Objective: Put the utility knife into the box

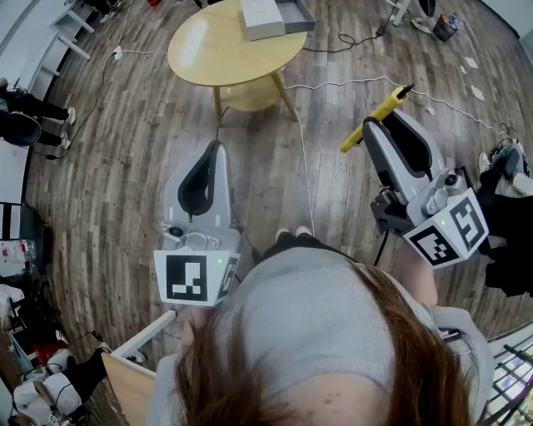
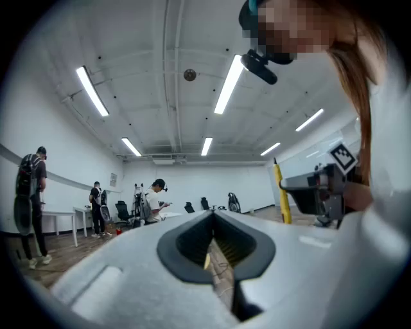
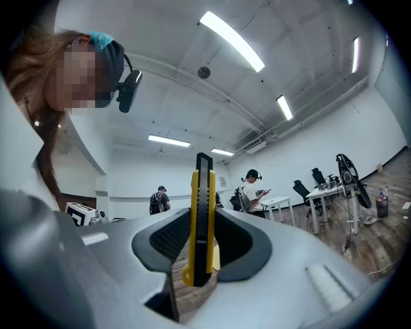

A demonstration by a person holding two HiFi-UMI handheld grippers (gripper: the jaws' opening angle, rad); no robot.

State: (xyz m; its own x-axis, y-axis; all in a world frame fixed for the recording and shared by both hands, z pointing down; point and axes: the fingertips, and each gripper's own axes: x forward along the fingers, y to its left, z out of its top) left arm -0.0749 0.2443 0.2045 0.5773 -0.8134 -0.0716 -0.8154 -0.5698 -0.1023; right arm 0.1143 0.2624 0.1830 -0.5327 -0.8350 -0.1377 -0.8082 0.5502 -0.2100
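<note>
The yellow utility knife (image 1: 379,112) is clamped between the jaws of my right gripper (image 1: 376,125), its black tip pointing up and away toward the floor ahead. In the right gripper view the utility knife (image 3: 200,218) stands upright between the dark pads of the right gripper (image 3: 204,215). My left gripper (image 1: 217,148) hangs at the left with its jaws together and nothing in them; the left gripper (image 2: 214,222) also sees the utility knife (image 2: 279,193) off to its right. The grey and white box (image 1: 273,17) sits on the round wooden table (image 1: 212,50), far ahead of both grippers.
A white cable (image 1: 333,83) runs over the wooden floor between me and the table. Several people (image 3: 252,189) stand in the room near desks (image 3: 334,193) and office chairs. A pale wooden frame (image 1: 137,366) is at my lower left.
</note>
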